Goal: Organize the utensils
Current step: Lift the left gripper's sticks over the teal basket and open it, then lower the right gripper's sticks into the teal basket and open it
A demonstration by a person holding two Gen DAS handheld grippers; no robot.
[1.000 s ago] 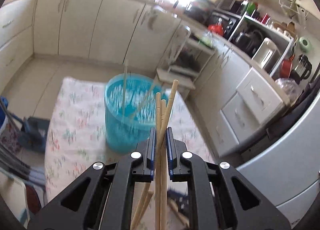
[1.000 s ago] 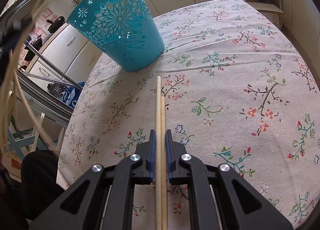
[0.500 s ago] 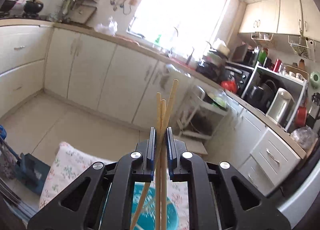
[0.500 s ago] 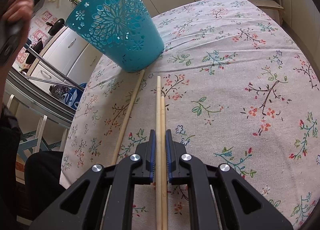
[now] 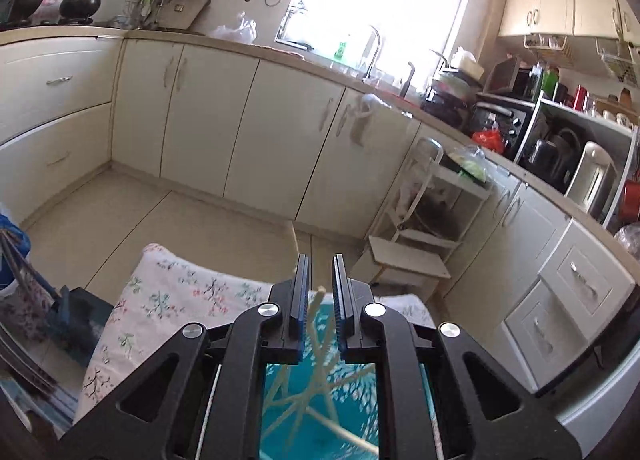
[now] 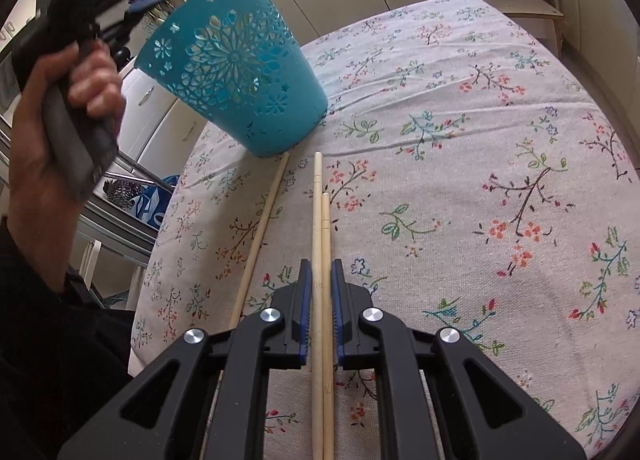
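Chopsticks (image 5: 288, 400) lay inside the teal basket (image 6: 236, 79) below my left gripper (image 5: 320, 292), whose fingers stood apart, empty. My right gripper (image 6: 320, 288) pinched a pair of chopsticks (image 6: 322, 244) low over the floral tablecloth (image 6: 480, 179); I judged those and one loose chopstick (image 6: 260, 227) beside them remained.

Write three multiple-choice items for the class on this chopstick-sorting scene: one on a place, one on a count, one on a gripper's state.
1. Where does the loose chopstick lie?
A. on the tablecloth, left of the held pair
B. inside the basket
C. on the floor

2. How many chopsticks sit between the right gripper's fingers?
A. one
B. two
C. four

3. What state is the left gripper in?
A. shut on chopsticks
B. shut on the basket rim
C. open above the basket

Answers:
1 A: it rests on the floral tablecloth, its far tip near the base of the teal basket.
2 B: two chopsticks run side by side between the fingers.
3 C: its fingers stand apart, chopsticks visible in the basket below.
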